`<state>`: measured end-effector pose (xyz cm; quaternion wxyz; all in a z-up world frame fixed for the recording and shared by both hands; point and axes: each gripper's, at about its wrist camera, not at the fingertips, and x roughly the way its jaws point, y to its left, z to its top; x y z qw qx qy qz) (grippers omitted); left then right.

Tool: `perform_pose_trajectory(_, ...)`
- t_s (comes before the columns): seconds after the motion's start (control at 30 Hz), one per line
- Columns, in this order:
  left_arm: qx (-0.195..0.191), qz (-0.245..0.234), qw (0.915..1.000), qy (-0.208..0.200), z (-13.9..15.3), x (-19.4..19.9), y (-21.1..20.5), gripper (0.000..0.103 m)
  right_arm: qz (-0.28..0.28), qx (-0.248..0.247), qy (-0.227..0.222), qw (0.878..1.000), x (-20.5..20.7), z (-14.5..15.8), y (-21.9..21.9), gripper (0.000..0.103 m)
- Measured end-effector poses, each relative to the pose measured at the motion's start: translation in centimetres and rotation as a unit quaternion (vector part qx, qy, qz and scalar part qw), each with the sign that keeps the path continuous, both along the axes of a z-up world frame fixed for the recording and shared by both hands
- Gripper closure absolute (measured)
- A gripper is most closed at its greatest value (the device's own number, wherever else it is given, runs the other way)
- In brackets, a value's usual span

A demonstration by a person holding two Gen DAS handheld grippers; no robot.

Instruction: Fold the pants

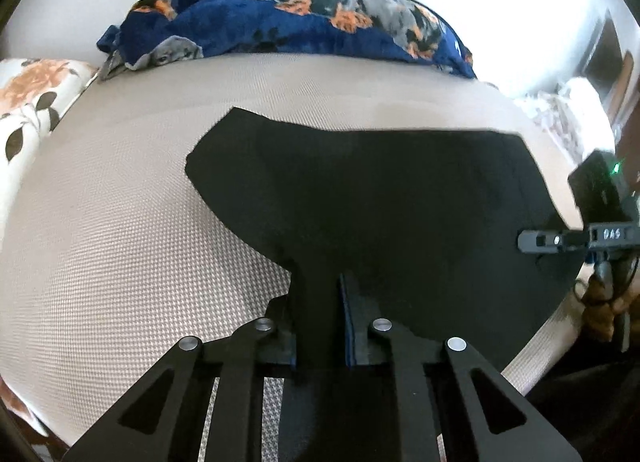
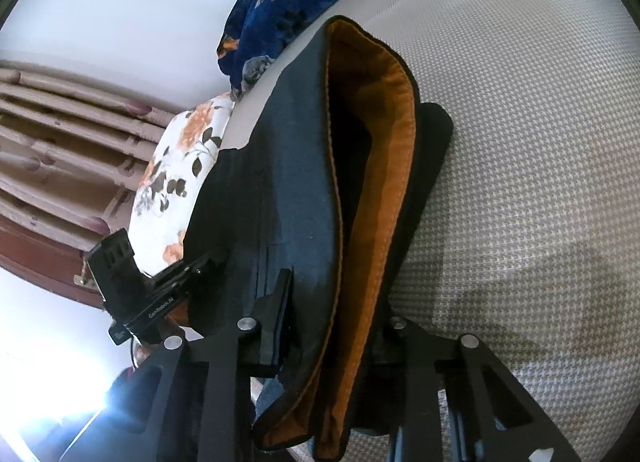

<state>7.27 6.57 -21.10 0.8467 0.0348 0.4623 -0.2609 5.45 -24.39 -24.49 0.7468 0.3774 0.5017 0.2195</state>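
Black pants (image 1: 380,190) lie spread on a beige woven bed surface (image 1: 132,246). My left gripper (image 1: 320,322) is shut on a near edge of the pants, with cloth pinched between its fingers. In the right wrist view the pants (image 2: 296,166) show an open waistband with orange lining (image 2: 384,190). My right gripper (image 2: 332,318) is shut on that waistband end. The right gripper also shows at the right edge of the left wrist view (image 1: 536,240). The left gripper shows at the left of the right wrist view (image 2: 208,262).
A navy blanket with a dog print (image 1: 304,18) lies bunched at the far side of the bed. A floral pillow (image 1: 28,102) sits at the left. Pink curtains (image 2: 60,150) hang beyond the bed. The beige sheet (image 2: 520,182) stretches to the right.
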Motion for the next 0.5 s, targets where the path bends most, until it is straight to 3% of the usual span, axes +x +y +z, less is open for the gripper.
perform_pose_trajectory(0.5,0.001,0.016,0.9981,-0.060,4.1,1.9,1.0,0.090,0.021,0.007,-0.019,1.000,3.6,2.0,2.8,0.077)
